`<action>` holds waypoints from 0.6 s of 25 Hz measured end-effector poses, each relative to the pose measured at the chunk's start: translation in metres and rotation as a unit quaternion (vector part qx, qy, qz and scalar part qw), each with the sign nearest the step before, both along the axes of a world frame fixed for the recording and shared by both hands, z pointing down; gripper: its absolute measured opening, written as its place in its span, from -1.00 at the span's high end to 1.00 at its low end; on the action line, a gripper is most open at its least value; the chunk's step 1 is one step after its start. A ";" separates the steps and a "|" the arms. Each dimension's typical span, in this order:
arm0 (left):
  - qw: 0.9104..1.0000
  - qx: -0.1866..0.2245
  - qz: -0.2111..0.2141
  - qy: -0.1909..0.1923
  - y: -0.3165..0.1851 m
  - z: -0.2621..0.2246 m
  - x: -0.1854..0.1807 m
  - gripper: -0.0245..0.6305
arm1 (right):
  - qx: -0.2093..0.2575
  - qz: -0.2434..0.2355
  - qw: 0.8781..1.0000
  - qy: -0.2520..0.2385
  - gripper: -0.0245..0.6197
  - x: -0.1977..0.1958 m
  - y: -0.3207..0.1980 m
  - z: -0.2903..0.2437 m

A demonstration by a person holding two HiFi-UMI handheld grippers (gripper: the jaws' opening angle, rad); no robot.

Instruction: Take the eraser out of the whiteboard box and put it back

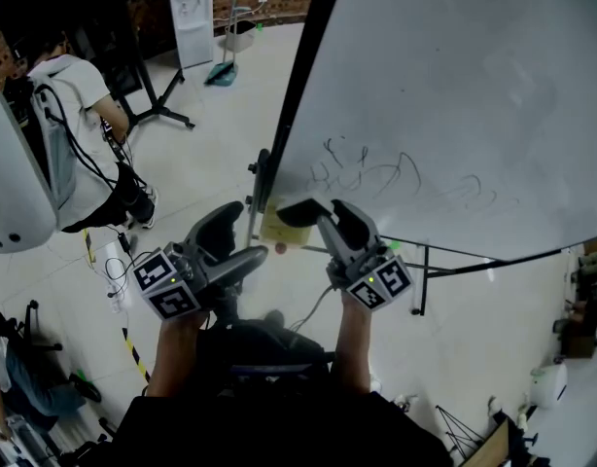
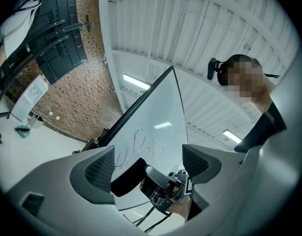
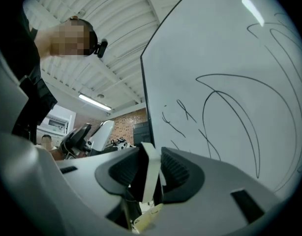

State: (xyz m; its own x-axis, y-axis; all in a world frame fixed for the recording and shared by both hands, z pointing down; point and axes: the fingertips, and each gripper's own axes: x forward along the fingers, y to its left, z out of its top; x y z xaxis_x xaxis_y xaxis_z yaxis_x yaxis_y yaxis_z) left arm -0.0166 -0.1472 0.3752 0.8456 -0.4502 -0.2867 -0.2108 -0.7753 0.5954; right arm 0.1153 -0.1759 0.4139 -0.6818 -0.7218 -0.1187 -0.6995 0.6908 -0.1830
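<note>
Whiteboard [image 1: 454, 95]: we see it tilted, with dark scribbles near its lower-left corner.
Box [image 1: 282, 230]: pale yellow, at the whiteboard's lower-left corner, beside the dark frame.
Eraser [image 1: 297, 209]: just above the box, at the whiteboard's lower-left corner. We cannot tell whether it touches the box or the whiteboard.
Eraser axis: its long axis runs on from the jaws, so the free end points toward the whiteboard's left edge. In the right gripper view it stands on edge, white back and dark felt side by side.
Right gripper [image 1: 328, 217]: its jaws pinch the eraser by its two broad faces, just below the whiteboard's scribbles.
Left gripper [image 2: 147, 154]: its jaws are spread with nothing between them. We see it just left of the whiteboard's corner, near the box and apart from it.
</note>
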 end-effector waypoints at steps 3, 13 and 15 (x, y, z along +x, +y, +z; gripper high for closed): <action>1.000 -0.002 -0.001 -0.001 0.000 0.001 -0.001 -0.38 | -0.007 -0.003 1.000 0.012 0.44 -0.003 -0.002 0.008; 1.000 -0.005 -0.003 0.000 0.000 0.003 -0.003 -0.38 | -0.025 -0.007 0.998 0.054 0.44 -0.013 -0.005 0.032; 1.000 -0.004 -0.002 0.000 0.001 0.003 -0.003 -0.38 | -0.029 -0.007 0.998 0.060 0.44 -0.014 -0.006 0.037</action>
